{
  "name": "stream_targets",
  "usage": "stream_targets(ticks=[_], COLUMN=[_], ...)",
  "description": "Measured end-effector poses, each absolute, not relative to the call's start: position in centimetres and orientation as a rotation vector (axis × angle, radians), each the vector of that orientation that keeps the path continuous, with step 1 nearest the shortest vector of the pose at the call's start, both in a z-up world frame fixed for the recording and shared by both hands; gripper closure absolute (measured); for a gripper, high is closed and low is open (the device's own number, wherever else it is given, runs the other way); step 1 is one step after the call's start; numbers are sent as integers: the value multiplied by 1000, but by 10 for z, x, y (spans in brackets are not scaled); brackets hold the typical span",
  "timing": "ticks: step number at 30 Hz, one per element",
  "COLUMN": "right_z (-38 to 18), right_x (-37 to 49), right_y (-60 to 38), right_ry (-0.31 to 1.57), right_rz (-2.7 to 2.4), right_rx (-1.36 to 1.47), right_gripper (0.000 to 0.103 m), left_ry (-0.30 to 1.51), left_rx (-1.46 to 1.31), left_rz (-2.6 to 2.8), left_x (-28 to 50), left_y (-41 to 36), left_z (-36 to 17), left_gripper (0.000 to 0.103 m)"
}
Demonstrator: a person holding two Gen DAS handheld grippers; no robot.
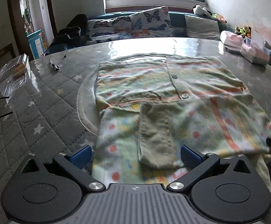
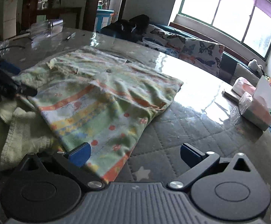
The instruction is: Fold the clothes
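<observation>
**Both tongs wide, garment flat**

I read my left gripper spread wide, empty, above the shirt's near hem. My right gripper gapes likewise over its corner. The shirt lies on the quilted table.

Left hand-held gripper has its jaws spread wide and empty; right hand-held gripper likewise, both held low.

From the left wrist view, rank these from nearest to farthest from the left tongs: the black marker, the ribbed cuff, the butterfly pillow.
1. Ribbed cuff, right between the open left tongs.
2. Black marker, far left on the table.
3. Butterfly pillow, on the sofa beyond the table's far edge.
</observation>
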State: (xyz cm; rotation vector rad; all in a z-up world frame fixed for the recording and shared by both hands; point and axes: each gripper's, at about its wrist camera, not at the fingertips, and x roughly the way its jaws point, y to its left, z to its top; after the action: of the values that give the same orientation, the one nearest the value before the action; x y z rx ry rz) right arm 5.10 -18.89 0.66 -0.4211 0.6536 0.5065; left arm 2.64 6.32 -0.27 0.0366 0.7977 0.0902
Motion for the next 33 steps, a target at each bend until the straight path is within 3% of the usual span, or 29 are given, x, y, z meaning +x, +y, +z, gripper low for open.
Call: stream_targets(ticks=[11, 25, 33], right_z=[9, 7, 13], right_x=[52, 56, 50], right_y=[-207, -150, -155], right_ry=[665, 625, 616], right_rz=[472, 640, 655], right_rx=[-366, -418, -418], right_gripper=[0, 0, 0], left_ry=[793, 818, 855], left_rx=[35, -62, -99], left_rz=[86, -73, -147], left_x=[9, -20, -24], left_y=[69, 59, 50], left_z=[12, 27, 24], left_gripper=[0, 1, 21])
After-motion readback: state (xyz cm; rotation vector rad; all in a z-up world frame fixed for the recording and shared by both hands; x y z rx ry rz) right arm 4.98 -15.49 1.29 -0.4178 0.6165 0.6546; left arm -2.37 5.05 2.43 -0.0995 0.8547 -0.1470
